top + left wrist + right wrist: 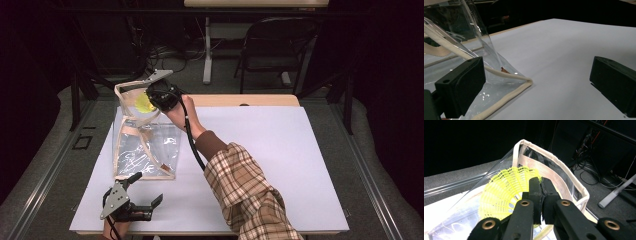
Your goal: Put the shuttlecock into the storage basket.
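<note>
Item: yellow plastic shuttlecock, mesh skirt flared, pinched at its rim between the pressed-together jaws of the right gripper; cork end not visible. Location: at the mouth of a clear plastic bag, seen as a yellow patch just behind the bag's upper wall in the high view. Bag: see-through, edged and strapped in cream cloth tape, standing upright on the left part of a white table, opening upward. Key relation: the shuttlecock hangs directly over the bag's opening, with the bag's floor straight below the jaws; its skirt faces sideways, toward the bag's near wall. A drop into the bag looks like the move in hand, and the right hand is the one placed for it. Left gripper: jaws spread wide, holding nothing, low over the table just beside the bag's near bottom corner, one jaw beside the taped hem.
</note>
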Demonstrator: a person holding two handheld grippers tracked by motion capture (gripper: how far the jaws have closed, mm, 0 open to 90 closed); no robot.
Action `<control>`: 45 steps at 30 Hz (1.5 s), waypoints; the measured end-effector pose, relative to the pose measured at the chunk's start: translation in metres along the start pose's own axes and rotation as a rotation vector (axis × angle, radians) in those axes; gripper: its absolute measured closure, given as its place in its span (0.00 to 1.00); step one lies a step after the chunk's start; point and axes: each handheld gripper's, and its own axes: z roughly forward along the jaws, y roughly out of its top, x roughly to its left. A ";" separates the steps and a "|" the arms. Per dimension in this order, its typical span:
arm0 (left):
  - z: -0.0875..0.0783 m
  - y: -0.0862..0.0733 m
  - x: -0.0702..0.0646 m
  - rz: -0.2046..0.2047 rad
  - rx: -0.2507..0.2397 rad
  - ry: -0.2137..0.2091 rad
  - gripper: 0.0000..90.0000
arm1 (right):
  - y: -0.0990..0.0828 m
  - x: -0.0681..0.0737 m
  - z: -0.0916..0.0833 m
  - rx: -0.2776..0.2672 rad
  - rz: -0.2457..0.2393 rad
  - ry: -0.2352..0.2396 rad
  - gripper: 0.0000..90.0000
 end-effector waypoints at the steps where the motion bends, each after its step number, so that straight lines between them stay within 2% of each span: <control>1: 0.000 0.000 0.000 0.000 0.000 0.000 0.00 | 0.000 0.000 0.001 0.006 0.001 0.000 0.98; 15: 0.000 0.000 0.000 -0.001 -0.002 0.000 0.00 | -0.004 0.002 0.010 0.037 -0.004 -0.003 0.97; 16: 0.000 0.000 0.000 -0.001 -0.002 0.000 0.00 | -0.004 0.002 0.011 0.040 -0.004 -0.004 0.95; 18: 0.000 0.000 0.000 -0.001 -0.002 0.000 0.00 | -0.003 0.003 0.011 0.041 0.003 -0.007 0.84; 24: -0.001 0.000 0.000 -0.004 -0.003 0.000 0.00 | 0.000 -0.001 0.000 0.012 0.017 -0.003 0.68; 25: 0.000 0.000 0.000 -0.004 -0.003 0.001 0.00 | 0.000 -0.002 -0.002 0.010 0.020 0.002 0.65; 26: 0.000 0.000 0.000 -0.004 -0.003 0.000 0.00 | 0.000 -0.005 -0.007 0.015 0.020 0.012 0.56; 27: 0.000 0.000 0.000 -0.001 -0.001 0.000 0.00 | 0.000 -0.005 -0.007 0.015 0.020 0.012 0.56; 32: 0.001 0.000 0.000 -0.002 0.000 0.001 0.00 | -0.001 -0.014 -0.020 0.031 0.040 0.048 0.42; 33: 0.001 0.000 0.000 -0.002 0.001 0.002 0.00 | -0.003 -0.017 -0.024 0.031 0.048 0.052 0.35; 34: 0.001 0.000 0.000 -0.003 0.002 0.002 0.00 | -0.003 -0.017 -0.024 0.031 0.048 0.052 0.35; 36: 0.002 0.000 0.000 -0.001 0.003 0.000 0.00 | -0.007 -0.021 -0.030 0.042 0.052 0.057 0.27; 37: 0.002 0.000 0.000 0.000 0.005 0.000 0.00 | -0.007 -0.021 -0.030 0.042 0.052 0.057 0.27; 40: 0.003 0.001 0.000 0.002 0.003 -0.002 0.00 | -0.013 -0.028 -0.038 0.052 0.055 0.069 0.17; 45: 0.004 0.002 -0.001 0.000 0.005 -0.005 0.00 | -0.020 -0.036 -0.050 0.050 0.061 0.085 0.13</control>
